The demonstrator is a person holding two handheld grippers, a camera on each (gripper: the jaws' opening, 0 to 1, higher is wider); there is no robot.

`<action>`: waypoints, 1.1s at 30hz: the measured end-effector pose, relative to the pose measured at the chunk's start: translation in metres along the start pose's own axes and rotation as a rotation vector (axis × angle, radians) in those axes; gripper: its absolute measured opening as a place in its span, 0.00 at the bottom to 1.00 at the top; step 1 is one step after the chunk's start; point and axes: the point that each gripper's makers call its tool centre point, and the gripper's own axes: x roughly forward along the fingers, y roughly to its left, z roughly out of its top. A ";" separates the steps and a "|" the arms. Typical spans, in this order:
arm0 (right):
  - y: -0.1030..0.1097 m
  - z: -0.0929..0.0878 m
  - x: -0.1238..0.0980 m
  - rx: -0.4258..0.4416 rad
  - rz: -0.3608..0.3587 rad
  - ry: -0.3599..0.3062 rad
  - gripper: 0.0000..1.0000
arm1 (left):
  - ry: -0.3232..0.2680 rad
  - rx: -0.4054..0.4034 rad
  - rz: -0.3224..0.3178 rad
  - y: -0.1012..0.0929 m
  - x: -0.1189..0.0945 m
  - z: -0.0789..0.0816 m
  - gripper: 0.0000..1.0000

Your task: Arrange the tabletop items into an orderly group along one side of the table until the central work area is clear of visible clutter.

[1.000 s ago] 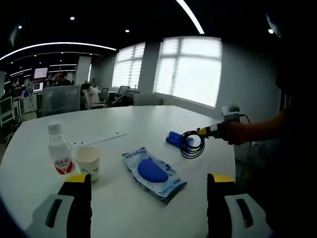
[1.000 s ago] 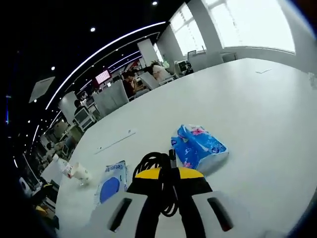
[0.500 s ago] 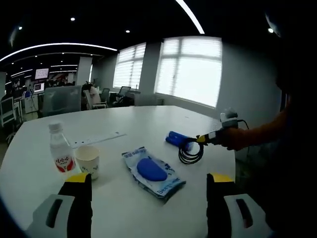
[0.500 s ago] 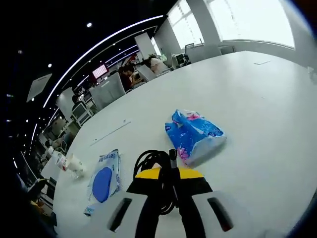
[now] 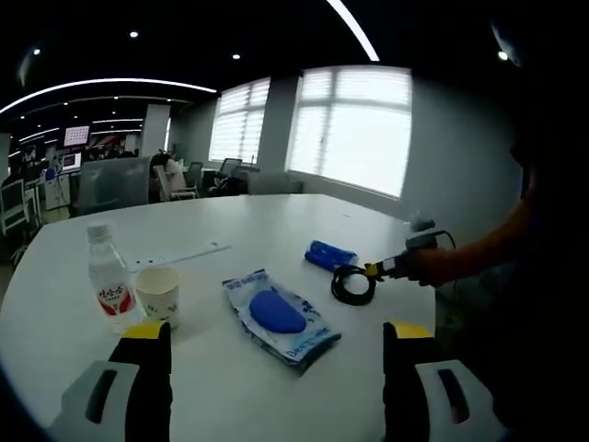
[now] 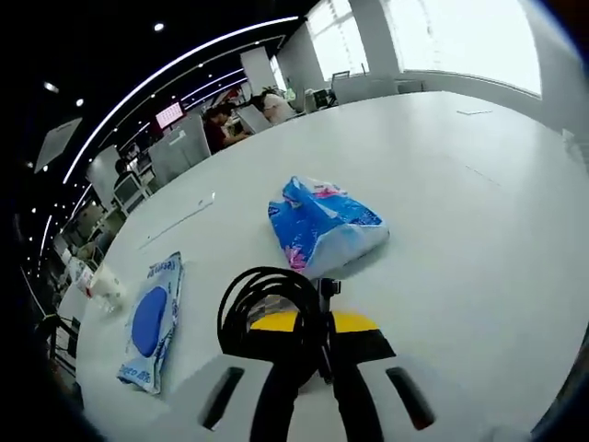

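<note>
On the white table (image 5: 239, 230), my right gripper (image 6: 317, 324) is shut on a coiled black cable (image 6: 262, 304), held just above the tabletop; in the left gripper view the right gripper (image 5: 377, 270) enters from the right with the cable (image 5: 352, 284) hanging by a blue tissue pack (image 5: 329, 255). That tissue pack (image 6: 317, 224) lies just beyond the coil. A blue wet-wipe packet (image 5: 276, 314) lies mid-table; the same packet (image 6: 149, 321) appears at left in the right gripper view. A water bottle (image 5: 107, 281) and paper cup (image 5: 156, 295) stand at left. My left gripper (image 5: 276, 354) is open, empty, near the table's edge.
A long white ruler-like strip (image 5: 179, 258) lies behind the cup. The strip (image 6: 177, 221) also shows in the right gripper view. Office desks, chairs and screens (image 5: 110, 180) stand beyond the table. A person's hand and sleeve (image 5: 469, 258) reach in from the right.
The right gripper has lowered the coiled cable toward the table beside the tissue pack and come closer to it. The left gripper's view has barely shifted.
</note>
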 end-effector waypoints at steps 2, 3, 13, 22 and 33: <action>-0.012 -0.007 0.004 -0.032 -0.033 0.027 0.08 | 0.003 -0.002 0.004 -0.001 0.001 -0.001 0.95; -0.014 -0.008 0.005 -0.041 -0.041 0.033 0.08 | 0.005 0.000 0.007 -0.001 0.001 -0.001 0.95; -0.020 -0.014 0.007 -0.080 -0.041 0.056 0.09 | 0.025 0.006 0.031 -0.005 0.004 -0.005 0.94; -0.010 -0.001 -0.006 -0.138 0.017 0.009 0.18 | 0.034 0.010 0.038 -0.009 0.009 -0.004 0.94; 0.045 0.049 -0.022 -0.354 0.275 -0.112 0.29 | 0.099 -0.007 0.063 -0.021 0.018 -0.019 0.93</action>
